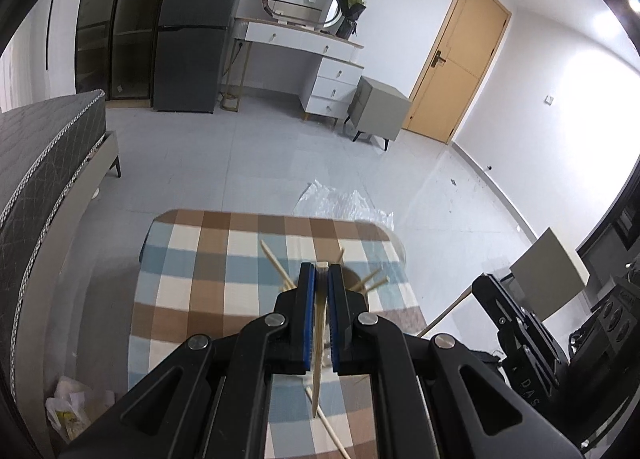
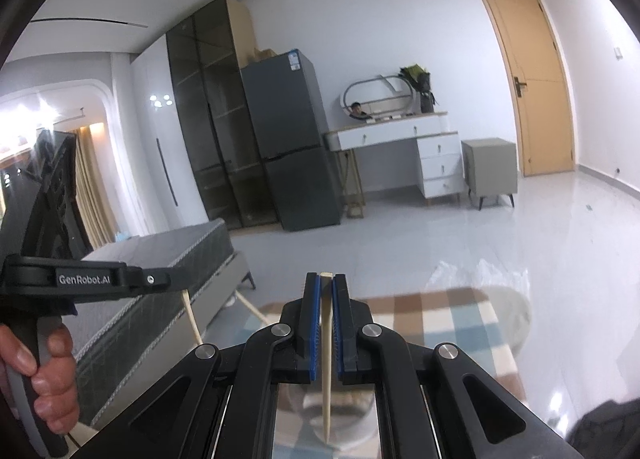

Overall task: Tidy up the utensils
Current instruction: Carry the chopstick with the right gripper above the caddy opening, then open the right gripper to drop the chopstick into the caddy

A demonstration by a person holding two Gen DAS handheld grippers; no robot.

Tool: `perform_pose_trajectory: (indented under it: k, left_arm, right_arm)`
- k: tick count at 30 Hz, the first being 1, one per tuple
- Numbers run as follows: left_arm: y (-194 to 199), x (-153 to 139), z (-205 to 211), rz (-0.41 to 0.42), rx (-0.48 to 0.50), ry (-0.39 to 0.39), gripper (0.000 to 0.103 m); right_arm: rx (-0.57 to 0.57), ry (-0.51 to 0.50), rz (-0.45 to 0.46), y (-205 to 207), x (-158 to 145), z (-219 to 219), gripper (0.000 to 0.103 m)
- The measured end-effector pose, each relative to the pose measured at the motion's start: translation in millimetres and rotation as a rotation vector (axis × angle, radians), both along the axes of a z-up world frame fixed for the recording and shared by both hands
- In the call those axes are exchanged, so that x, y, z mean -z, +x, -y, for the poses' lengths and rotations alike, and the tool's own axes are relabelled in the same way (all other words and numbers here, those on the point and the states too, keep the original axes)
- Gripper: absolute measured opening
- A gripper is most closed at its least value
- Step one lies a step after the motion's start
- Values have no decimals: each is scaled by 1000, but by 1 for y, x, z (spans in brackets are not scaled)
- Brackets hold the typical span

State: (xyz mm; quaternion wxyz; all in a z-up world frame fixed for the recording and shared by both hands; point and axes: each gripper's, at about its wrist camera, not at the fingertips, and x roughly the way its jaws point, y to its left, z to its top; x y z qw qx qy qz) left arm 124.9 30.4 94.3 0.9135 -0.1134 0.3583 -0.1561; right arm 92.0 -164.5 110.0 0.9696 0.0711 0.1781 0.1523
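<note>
- We hold the left gripper (image 1: 320, 271) above the desk (image 1: 188, 259), over the middle of its checked cloth, jaws pinched tight on one chopstick (image 1: 319, 359) that hangs down between the blue pads (image 1: 308, 299).
- Just past that gripper, toward the far right corner of the desk, a clear cup (image 1: 356, 279) holds several chopsticks (image 1: 276, 261) fanned out; one loose chopstick (image 1: 332, 431) lies on the cloth near the front edge.
- Judging from this, the step in hand is carrying both sticks to the cup. We should bring the left one over the cup's mouth, point its thin end down between the sticks already there, and let go only once the tip is inside.
- In the right wrist view, a hand (image 2: 44, 371) grips the left tool's handle at the left side.
- The right gripper (image 2: 326, 277) is likewise closed tight on a second chopstick (image 2: 327, 371), thick end up at the fingertips, thin end pointing down over a pale round container (image 2: 344, 407) beneath it; we cannot tell whether that is the same cup.
- We should keep this stick near upright and lower it slowly, since a slanted tip could catch the rim and tip the container.
</note>
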Motion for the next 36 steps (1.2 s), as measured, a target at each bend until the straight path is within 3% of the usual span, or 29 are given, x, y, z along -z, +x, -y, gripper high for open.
perform_pose_trajectory:
  k: [13, 20, 27, 36]
  left_arm:
    - [50, -26, -4, 94, -30, -57, 2]
    - [68, -18, 10, 148, -51, -31, 2]
    - [80, 12, 14, 134, -70, -34, 2]
    - [77, 24, 27, 117, -55, 1, 2]
  right_arm:
    - [41, 51, 98, 50, -33, -7, 5]
    - [48, 44, 88, 66, -17, -7, 5]
    - [55, 61, 40, 72, 6, 5, 5]
    - [38, 43, 6, 69, 18, 8, 5]
